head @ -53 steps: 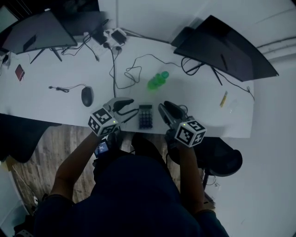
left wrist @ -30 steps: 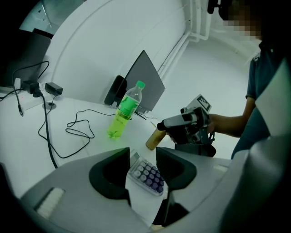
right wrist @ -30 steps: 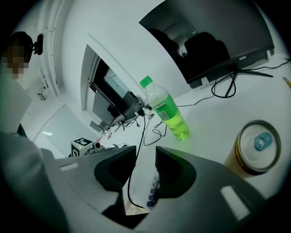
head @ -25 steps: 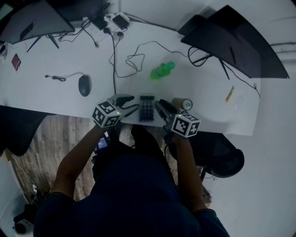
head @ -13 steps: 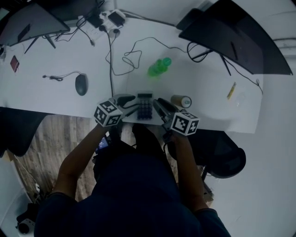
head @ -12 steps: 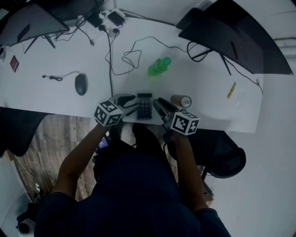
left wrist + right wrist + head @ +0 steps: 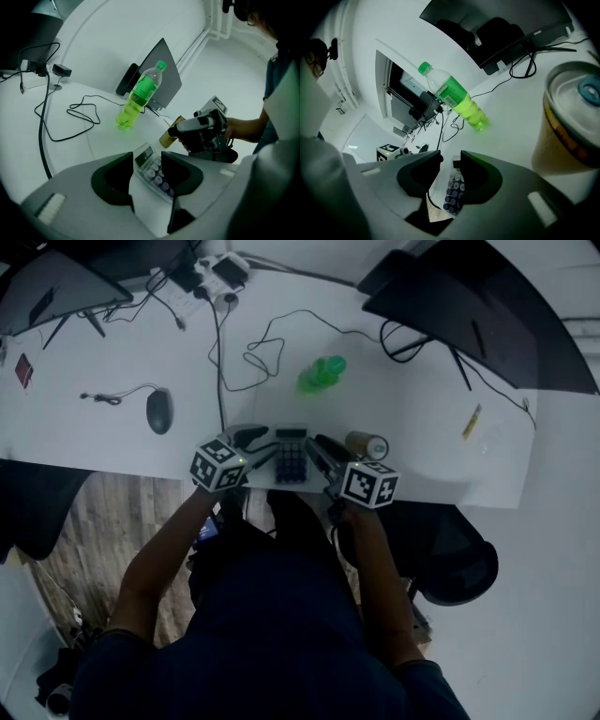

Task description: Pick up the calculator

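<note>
- Two grippers flank the calculator (image 7: 291, 457), which lies at the desk's (image 7: 422, 418) near edge; we are on the approach.
- Our left gripper (image 7: 260, 445) has just been opening its jaws, now wide, nothing between them; the right gripper (image 7: 315, 441) stands part open, empty.
- Next, we judge, one must straddle the calculator's edges, close and lift.

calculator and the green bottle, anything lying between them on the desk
Nothing: the stretch of white desk between the calculator and the green bottle is bare, as both the head view and the left gripper view show.
</note>
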Available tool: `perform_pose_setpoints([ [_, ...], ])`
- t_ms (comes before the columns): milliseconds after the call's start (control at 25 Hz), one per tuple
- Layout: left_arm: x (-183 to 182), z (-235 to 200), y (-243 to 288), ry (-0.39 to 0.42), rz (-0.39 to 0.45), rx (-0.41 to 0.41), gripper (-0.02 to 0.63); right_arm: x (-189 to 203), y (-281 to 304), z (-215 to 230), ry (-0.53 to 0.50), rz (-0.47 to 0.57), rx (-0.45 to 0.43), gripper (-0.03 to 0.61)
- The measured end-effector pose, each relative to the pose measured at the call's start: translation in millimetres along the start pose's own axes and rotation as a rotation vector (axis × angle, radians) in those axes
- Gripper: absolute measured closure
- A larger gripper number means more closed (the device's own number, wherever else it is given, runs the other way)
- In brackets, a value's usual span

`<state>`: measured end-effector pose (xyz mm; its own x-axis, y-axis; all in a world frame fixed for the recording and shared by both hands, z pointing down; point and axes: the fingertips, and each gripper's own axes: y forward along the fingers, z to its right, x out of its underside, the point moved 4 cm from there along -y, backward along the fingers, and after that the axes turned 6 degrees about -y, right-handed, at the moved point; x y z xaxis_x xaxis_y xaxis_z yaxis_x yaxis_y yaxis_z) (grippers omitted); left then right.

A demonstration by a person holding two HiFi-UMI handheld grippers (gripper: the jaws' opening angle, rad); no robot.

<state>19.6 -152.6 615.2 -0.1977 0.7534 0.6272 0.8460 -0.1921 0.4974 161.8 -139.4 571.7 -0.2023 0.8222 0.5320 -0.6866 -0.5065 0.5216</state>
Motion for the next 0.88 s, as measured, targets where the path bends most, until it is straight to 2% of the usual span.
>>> perform_pose_setpoints([
  [320, 3, -16, 3, -0.040, -0.025, 0.007, 0.426, 12, 22, 14, -0.029, -0.087, 0.044, 0.463],
  [880, 7, -26, 17, -0.097, -0.081, 0.030, 0.420, 25, 45, 27, -0.044, -0.168, 0.057, 0.463],
])
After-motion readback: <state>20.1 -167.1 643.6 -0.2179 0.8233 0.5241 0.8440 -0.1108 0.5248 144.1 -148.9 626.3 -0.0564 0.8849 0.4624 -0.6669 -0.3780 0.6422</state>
